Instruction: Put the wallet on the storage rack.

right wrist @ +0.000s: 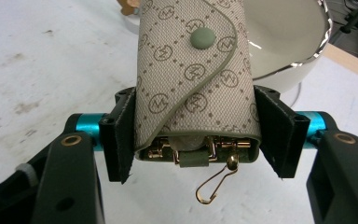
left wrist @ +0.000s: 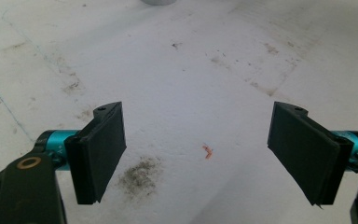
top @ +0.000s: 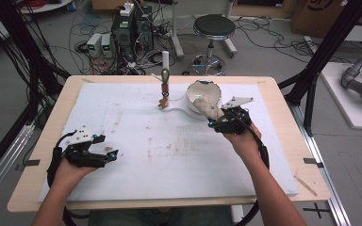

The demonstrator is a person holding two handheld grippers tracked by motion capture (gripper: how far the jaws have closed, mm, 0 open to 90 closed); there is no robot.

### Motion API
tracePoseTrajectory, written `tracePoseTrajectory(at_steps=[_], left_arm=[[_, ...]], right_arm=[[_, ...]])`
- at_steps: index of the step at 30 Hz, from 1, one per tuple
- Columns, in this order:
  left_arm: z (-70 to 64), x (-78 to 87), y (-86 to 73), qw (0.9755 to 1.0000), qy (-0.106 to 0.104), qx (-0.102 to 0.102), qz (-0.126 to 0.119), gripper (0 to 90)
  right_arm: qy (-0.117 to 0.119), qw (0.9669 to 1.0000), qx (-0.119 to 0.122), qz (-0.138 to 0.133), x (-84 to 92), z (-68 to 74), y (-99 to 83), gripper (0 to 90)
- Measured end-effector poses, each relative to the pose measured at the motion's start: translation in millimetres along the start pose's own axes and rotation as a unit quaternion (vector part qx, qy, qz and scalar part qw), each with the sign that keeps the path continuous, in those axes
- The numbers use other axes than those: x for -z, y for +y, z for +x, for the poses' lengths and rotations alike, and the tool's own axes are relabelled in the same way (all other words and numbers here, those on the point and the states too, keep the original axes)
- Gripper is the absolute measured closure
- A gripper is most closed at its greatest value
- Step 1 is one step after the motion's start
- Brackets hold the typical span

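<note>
Key case [right wrist: 193,79], beige monogram fabric w/ olive trim and olive snap button on curved flap: clamped flat between both jaws of right gripper [right wrist: 193,135], flap side up, long axis pointing away along jaws. Open lower end toward camera, gold key hooks [right wrist: 216,179] hanging out, one loose hook dangling below. In high view, case [top: 207,109] held off table surface at far right-centre, just in front of white bowl [top: 202,92], overlapping bowl's near rim from this angle; touching or not, cannot tell. Bowl interior cream, glossy rim [right wrist: 307,60], directly beyond case in right gripper view.

Right gripper [top: 224,121]: clenched on key case, held by right hand [top: 242,141], cable trailing along forearm.

Left gripper [top: 104,153]: jaws spread wide, nothing between, low over near-left of table, held by left hand [top: 73,169], well apart from case. In left gripper view, small orange scrap [left wrist: 208,151] and dark smudge [left wrist: 140,175] on white sheet betw. jaws.

Small stand w/ white tube [top: 165,75] upright at far centre, left of bowl. White stained sheet [top: 136,141] over wooden tabletop [top: 306,141]. Round black stool [top: 213,28] and electronics boxes [top: 129,28] on floor beyond.
</note>
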State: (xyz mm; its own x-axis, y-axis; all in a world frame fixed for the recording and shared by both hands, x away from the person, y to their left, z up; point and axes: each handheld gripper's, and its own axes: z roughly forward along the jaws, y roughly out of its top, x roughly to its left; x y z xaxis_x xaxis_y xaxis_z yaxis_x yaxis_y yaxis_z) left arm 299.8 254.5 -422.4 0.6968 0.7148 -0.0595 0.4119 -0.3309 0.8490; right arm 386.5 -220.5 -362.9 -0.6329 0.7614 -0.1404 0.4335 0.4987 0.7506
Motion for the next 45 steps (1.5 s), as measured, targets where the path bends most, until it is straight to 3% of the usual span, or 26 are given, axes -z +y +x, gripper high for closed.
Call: tracePoseTrajectory(at_steps=[4,9,15,29,40,43,45], left_arm=[[0.0,0.6,0.1,1.0,0.002,0.001,-0.002,19.1],[0.1,0.5,0.3,1.0,0.001,0.001,-0.003,19.1],[-0.4,0.0,0.5,1.0,0.004,0.002,-0.002,19.1],[-0.3,0.4,0.9,1.0,0.003,0.002,-0.004,19.1],[-0.2,-0.9,0.7,1.0,0.004,0.0,-0.001,19.1],[-0.4,-0.7,0.7,1.0,0.002,-0.001,0.001,19.1],[-1.1,-0.7,0.7,1.0,0.002,-0.001,0.0,19.1]], right_arm=[[-0.017,0.9996,0.014,0.018,-8.7,-7.0,19.0,37.0],[-0.03,0.9989,0.013,0.035,-17.8,-10.3,31.9,37.0],[-0.041,0.9972,0.025,0.057,-29.9,-12.8,40.5,37.0],[-0.069,0.9908,0.021,0.115,-63.1,-21.0,60.4,36.8],[-0.08,0.9869,0.019,0.138,-77.9,-23.5,70.8,35.6],[-0.081,0.9877,0.017,0.132,-79.2,-22.7,70.7,34.3],[-0.081,0.9891,0.031,0.119,-78.6,-19.7,71.8,32.8]])
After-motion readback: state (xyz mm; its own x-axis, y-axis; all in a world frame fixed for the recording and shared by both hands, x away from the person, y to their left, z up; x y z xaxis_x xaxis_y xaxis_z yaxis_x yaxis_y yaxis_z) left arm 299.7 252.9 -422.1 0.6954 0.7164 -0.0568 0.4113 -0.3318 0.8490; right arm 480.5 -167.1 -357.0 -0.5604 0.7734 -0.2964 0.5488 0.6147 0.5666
